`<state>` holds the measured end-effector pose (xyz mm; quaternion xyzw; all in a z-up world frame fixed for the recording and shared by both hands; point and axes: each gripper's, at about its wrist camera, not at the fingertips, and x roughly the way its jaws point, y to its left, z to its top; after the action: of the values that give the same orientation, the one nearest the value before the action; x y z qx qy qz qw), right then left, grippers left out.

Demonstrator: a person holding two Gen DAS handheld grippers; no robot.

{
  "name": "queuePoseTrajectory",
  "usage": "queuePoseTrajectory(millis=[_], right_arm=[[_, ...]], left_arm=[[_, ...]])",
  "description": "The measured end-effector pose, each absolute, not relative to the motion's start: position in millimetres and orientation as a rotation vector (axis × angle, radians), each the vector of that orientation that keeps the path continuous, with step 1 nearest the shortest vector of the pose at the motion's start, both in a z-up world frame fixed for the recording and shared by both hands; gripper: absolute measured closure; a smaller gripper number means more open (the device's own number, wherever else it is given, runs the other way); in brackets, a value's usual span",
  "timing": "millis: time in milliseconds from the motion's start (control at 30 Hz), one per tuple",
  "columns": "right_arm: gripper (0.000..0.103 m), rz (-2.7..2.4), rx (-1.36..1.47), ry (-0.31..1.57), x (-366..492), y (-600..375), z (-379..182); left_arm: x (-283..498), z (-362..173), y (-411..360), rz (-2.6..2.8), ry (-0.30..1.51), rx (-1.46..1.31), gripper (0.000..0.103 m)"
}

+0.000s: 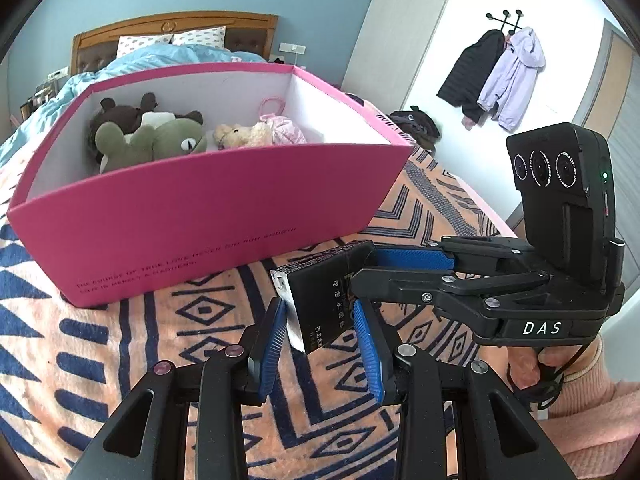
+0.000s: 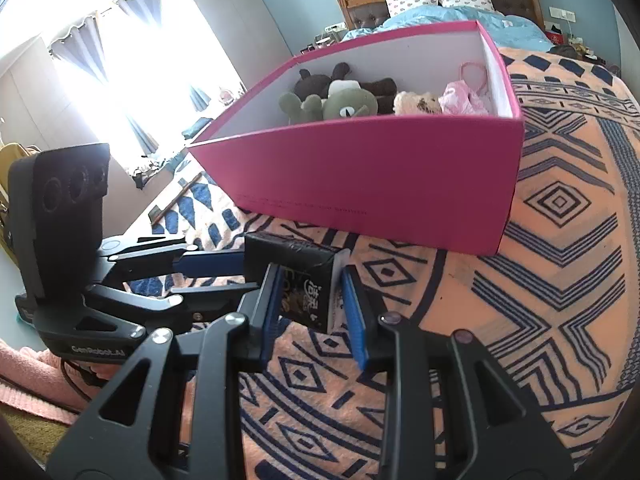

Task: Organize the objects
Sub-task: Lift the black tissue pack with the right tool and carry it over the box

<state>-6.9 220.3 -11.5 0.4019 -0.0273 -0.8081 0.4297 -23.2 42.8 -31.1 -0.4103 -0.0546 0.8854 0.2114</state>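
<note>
The bed (image 1: 120, 340), covered by an orange blanket (image 2: 560, 280) with a dark blue geometric pattern, takes up most of both views; its far half carries a rumpled blue duvet (image 1: 160, 56) below a wooden headboard (image 1: 180, 28). In the right wrist view the blanket lies open and bare to the right of the box, out to the bed's edge.

The pink box (image 1: 200, 216) stands open-topped on the blanket, directly ahead of both grippers and apart from them, its near wall facing them. A strip of blanket shows between that wall and the held carton. Inside, against the far wall, lie a green plush bear (image 1: 160, 140), a brown plush toy (image 1: 120, 112) behind it, a small cream plush toy (image 1: 240, 134) and a pink item (image 1: 284, 130) toward the right end.

A black carton (image 1: 320, 300) with white lettering is held up off the blanket in front of the box, shared between the two grippers. The left gripper (image 1: 320, 328) is closed on the carton's near end, blue pads (image 1: 274, 332) pressing its two faces. The right gripper (image 2: 308, 300) comes in from the side and clamps the same carton at its other end, jaws narrowly apart with the pads against it.

A hand (image 1: 536, 364) in a pink sleeve (image 1: 600, 400) grips the right gripper's handle.
</note>
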Motion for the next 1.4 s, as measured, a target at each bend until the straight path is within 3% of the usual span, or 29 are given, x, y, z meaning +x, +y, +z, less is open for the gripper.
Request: queuePoseTrajectory(millis=[1400], right_arm=[[0.07,-2.143,0.79,-0.038,-28.2,236.4,56.7]], left_arm=[[-53.5,36.0,57.8,2.534,-0.042,-0.91,0.069]])
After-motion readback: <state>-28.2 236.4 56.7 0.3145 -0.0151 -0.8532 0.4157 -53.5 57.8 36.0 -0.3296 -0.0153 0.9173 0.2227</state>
